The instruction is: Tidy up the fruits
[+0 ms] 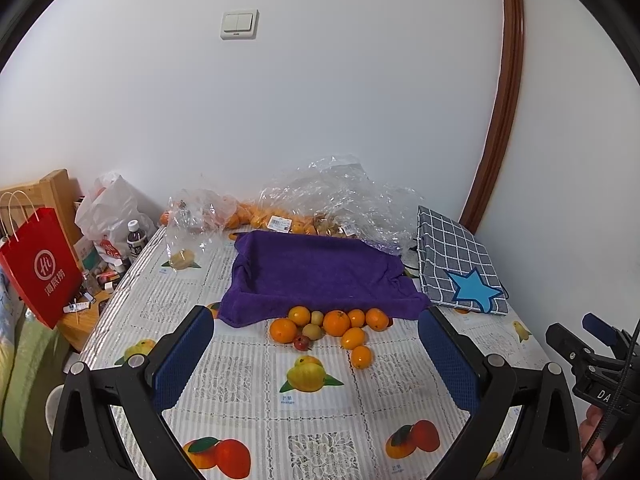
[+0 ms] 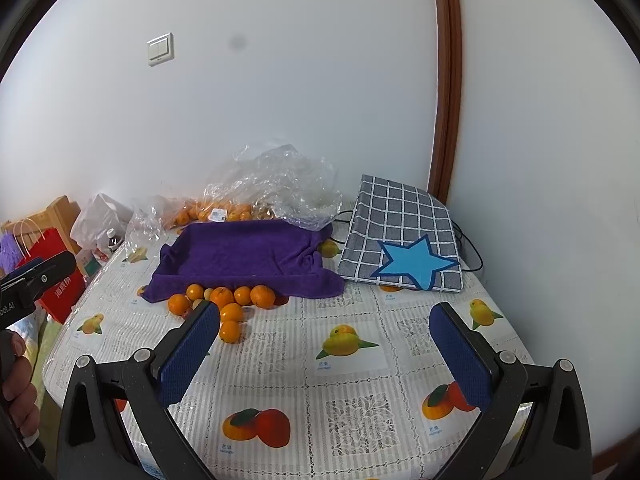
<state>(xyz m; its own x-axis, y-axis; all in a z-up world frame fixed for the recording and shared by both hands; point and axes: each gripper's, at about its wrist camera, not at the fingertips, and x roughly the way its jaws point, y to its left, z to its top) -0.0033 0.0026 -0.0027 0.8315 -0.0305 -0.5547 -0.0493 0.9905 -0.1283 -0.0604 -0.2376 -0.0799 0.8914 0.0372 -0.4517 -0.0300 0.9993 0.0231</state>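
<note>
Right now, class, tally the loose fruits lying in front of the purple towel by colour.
Orange fruits: 7
Yellow-green fruits: 2
Dark red fruit: 1
Total: 10, all in front of the purple towel

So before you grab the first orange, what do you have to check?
1. Left gripper open and empty: ok.
2. Right gripper open and empty: ok.
3. Loose oranges lying in reach on the table, in front of the purple towel: ok.
4. Towel-lined tray free of fruit: ok.
5. Nearest orange apart from the pile, easy to pinch: ok.
6. Fruit firm or soft: cannot tell.
</note>
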